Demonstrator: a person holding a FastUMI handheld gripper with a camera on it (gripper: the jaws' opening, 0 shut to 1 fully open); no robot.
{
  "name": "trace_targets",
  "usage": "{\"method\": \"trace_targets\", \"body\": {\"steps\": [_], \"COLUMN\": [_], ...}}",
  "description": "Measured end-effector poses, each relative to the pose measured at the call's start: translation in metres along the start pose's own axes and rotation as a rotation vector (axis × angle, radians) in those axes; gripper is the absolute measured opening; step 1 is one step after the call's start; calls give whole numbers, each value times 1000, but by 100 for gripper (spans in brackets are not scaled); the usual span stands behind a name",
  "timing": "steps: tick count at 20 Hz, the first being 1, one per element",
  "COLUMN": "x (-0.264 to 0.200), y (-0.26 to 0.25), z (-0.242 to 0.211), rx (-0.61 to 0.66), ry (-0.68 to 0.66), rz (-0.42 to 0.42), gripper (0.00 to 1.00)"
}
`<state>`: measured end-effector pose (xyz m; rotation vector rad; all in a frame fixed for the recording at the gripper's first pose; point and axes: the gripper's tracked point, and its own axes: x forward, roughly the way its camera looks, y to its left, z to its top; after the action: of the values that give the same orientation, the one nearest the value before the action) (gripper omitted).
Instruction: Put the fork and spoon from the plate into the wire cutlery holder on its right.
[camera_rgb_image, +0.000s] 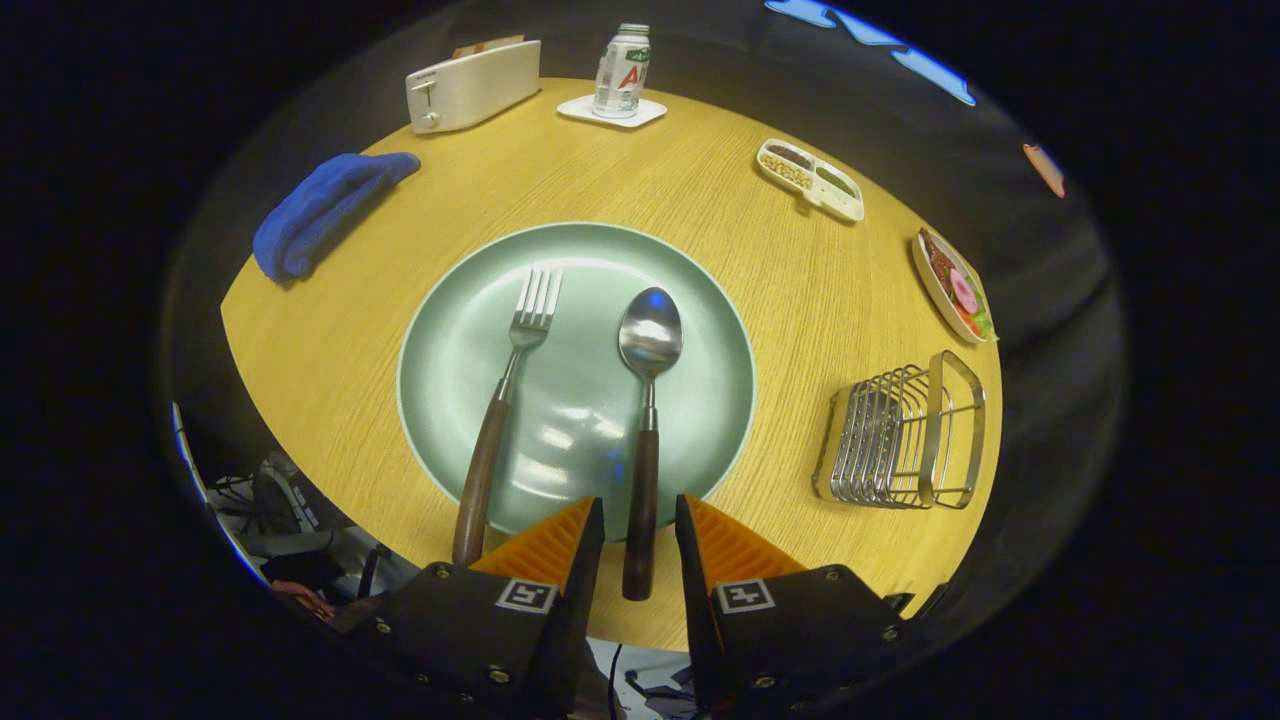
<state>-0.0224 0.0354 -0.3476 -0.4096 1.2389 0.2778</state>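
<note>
A pale green plate (700, 390) lies in the middle of the round wooden table (800, 290). On it lie a fork (503, 390) and, to its right, a spoon (650, 335), both with dark wooden handles that reach over the near rim. My gripper (640, 503) is open, its fingers either side of the end of the spoon's handle with a gap on each side. The fork's handle lies just left of the left finger (560, 545). The wire cutlery holder (905, 435) stands to the right of the plate with nothing in it.
Beyond the plate stand a white toaster (470, 85) and a bottle (622, 70) on a white coaster. A folded blue cloth (320, 205) lies far left. A divided snack dish (810, 178) and a plate of food (955, 285) sit beyond the holder, near the table's edge.
</note>
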Motion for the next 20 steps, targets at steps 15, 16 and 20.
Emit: {"method": "trace_targets", "body": {"steps": [15,16,20], "x": [-28,-34,-42], "y": [-30,-37,-50], "z": [19,21,20], "rx": [-135,-151,-122], "ry": [96,102,160], "rz": [153,154,216], "gripper": [3,3,3]}}
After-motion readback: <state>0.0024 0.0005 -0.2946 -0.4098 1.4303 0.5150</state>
